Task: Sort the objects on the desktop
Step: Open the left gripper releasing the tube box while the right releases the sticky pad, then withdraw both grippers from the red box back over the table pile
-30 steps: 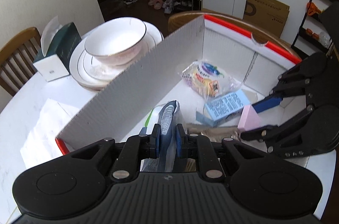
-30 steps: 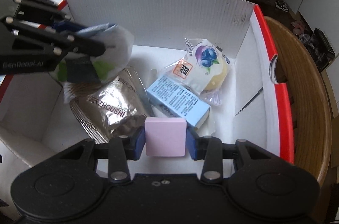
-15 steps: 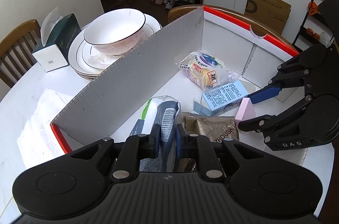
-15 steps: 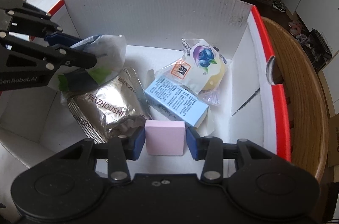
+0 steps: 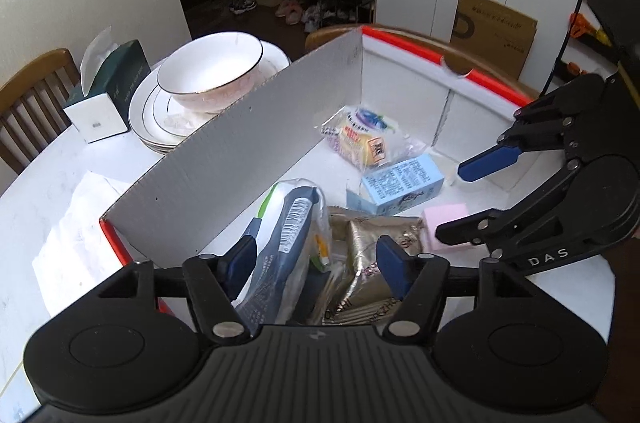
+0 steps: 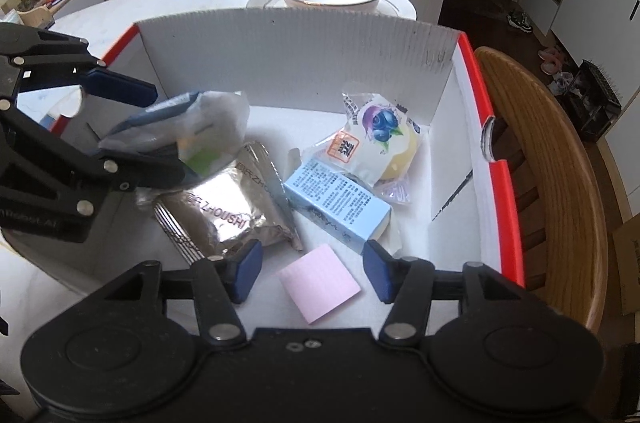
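- Right gripper [image 6: 311, 273] is spread wide over the pink sticky-note pad [image 6: 319, 283], which lies flat on the box [image 6: 494, 183] floor, one corner toward the camera.
- Left gripper [image 5: 316, 263] is also wide apart; the clear snack bag [image 5: 286, 243] leans between its fingers, long axis running away from the camera.
- Silver pouch [image 6: 228, 207] and blue carton [image 6: 340, 203] lie just beyond.

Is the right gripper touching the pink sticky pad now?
Apart. In the right wrist view the right gripper is open, with white box floor visible between each blue fingertip and the pink sticky pad.

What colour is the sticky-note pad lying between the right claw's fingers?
Pale pink sticky-note pad; clearest in the right wrist view.
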`<state>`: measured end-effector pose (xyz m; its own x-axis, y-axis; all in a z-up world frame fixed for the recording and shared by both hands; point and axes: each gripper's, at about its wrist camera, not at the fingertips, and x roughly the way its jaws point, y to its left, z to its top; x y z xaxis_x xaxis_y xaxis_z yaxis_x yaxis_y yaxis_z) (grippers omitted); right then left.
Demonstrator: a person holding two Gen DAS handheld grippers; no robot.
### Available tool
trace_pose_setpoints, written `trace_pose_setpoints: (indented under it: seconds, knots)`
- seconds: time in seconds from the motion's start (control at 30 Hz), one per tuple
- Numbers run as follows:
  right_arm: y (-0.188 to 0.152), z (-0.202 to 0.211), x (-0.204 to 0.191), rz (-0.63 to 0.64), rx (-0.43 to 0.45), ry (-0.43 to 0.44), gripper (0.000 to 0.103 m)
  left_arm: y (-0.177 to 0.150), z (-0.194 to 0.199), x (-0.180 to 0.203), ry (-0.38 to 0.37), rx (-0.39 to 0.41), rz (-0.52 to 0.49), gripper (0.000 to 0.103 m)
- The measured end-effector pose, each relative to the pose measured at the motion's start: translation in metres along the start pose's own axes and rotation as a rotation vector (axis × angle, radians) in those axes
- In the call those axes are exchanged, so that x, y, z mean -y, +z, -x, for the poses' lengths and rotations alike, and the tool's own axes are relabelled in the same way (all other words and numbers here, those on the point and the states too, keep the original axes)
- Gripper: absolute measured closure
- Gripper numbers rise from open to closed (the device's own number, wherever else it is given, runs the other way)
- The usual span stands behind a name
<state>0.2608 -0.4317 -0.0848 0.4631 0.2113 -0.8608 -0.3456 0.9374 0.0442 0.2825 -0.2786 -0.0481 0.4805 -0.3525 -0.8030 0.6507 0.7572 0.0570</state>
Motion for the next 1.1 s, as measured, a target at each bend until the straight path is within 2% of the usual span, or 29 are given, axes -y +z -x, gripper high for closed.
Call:
trace_pose_setpoints:
  seconds: [0.13,0.2,0.33,0.47,0.6,0.77,1.1]
  knots:
    - [-0.001,0.011,-0.003,-0.004,0.025,0.009,0.044,-0.002,0.013,0.002,-0.007,0.029,0.002,0.038]
    - [-0.001,0.017,-0.006,-0.004,0.039,0.008,0.038,-0.004,0.020,0.004,-0.007,0.042,0.001,0.038]
    - [-0.001,0.023,-0.012,-0.004,0.058,0.009,0.038,-0.009,0.033,0.005,-0.003,0.071,0.008,0.038]
    - [-0.001,0.033,-0.017,-0.015,0.094,0.017,0.033,-0.014,0.051,0.005,0.011,0.110,0.031,0.038]
    - [-0.004,0.044,-0.021,-0.033,0.124,0.025,0.031,-0.022,0.065,0.009,0.071,0.135,0.075,0.038]
    - [-0.009,0.059,-0.030,-0.040,0.157,0.036,0.030,-0.034,0.086,0.016,0.109,0.169,0.087,0.038]
    - [-0.014,0.076,-0.057,-0.055,0.205,0.039,0.022,-0.060,0.120,0.019,0.088,0.207,0.084,0.038]
